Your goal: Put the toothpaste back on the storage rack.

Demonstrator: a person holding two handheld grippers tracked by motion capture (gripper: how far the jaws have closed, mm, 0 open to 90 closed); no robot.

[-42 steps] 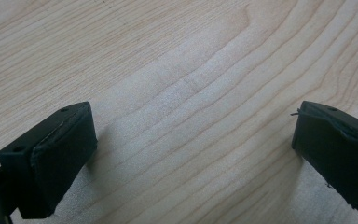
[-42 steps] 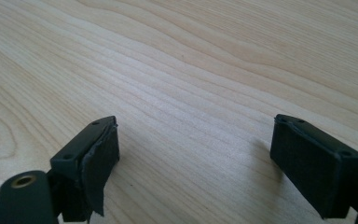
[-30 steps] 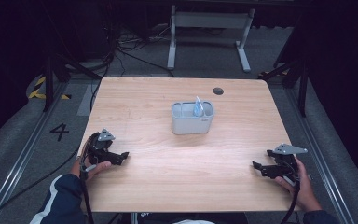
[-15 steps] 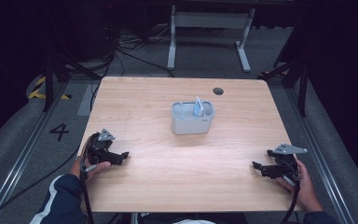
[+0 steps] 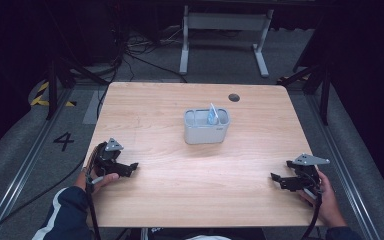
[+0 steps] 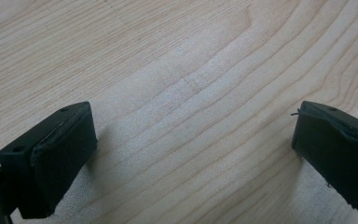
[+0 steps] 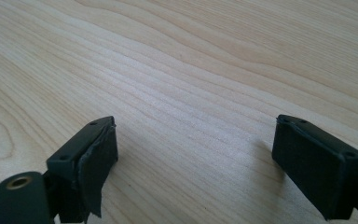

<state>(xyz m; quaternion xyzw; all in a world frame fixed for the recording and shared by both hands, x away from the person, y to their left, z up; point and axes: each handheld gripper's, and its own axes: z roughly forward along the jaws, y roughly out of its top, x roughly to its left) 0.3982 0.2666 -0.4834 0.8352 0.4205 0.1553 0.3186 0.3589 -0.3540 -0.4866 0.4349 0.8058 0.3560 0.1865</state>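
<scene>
Left gripper view and right gripper view alike show black fingers (image 6: 51, 158) (image 7: 86, 168) spread wide with nothing held between them, only bare pale wood grain of the desk (image 5: 170, 200) being seen in the gap. From the high view, the left gripper (image 5: 130, 167) is seen low at the desk's near left edge and the right gripper (image 5: 276, 179) at its near right, both well apart from a grey bin (image 5: 206, 126) set at mid-desk. A small blue-and-white item (image 5: 212, 115) stands in the bin but cannot be identified, and the dark room behind, with grey floor, cables and a white metal frame (image 5: 225, 30), is poorly made out.
</scene>
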